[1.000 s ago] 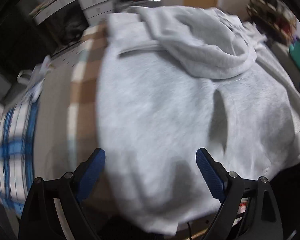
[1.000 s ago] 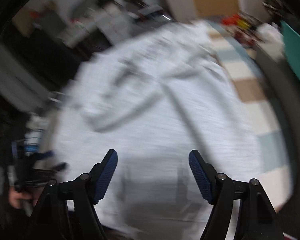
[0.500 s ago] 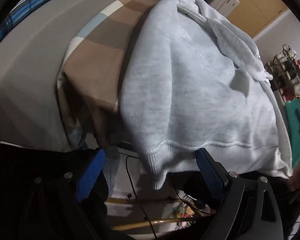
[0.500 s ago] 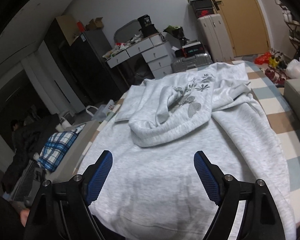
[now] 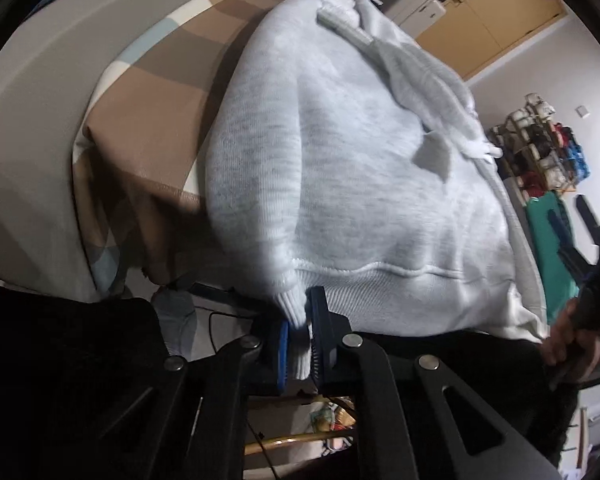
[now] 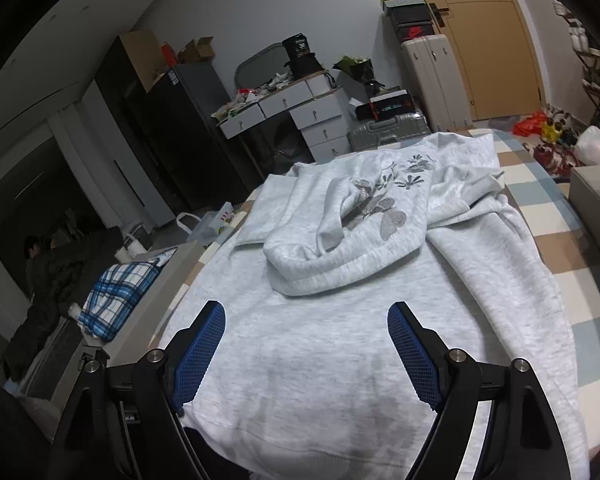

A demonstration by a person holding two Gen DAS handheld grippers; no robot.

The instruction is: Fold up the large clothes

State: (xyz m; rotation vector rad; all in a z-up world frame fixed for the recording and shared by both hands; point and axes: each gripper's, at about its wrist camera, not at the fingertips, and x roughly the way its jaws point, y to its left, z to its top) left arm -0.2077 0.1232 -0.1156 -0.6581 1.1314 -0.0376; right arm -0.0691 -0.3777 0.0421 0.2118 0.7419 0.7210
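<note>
Garment: pale grey knitted hooded sweatshirt (image 6: 340, 344) spread on checked bed cover (image 6: 556, 248).
Left tongs (image 5: 298, 340): just closed, pinching its ribbed hem corner.
Right tongs (image 6: 306, 354): spread, above it.

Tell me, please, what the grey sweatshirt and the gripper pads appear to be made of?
Sweatshirt: likely cotton-blend fleece jersey, matte and heathered, with a ribbed knit hem. Pads on the right gripper: probably blue rubber or plastic, with a fine grid texture.

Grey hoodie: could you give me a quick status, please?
Left tongs just closed on hem corner. Right tongs open above hoodie. Nothing in the way.
</note>
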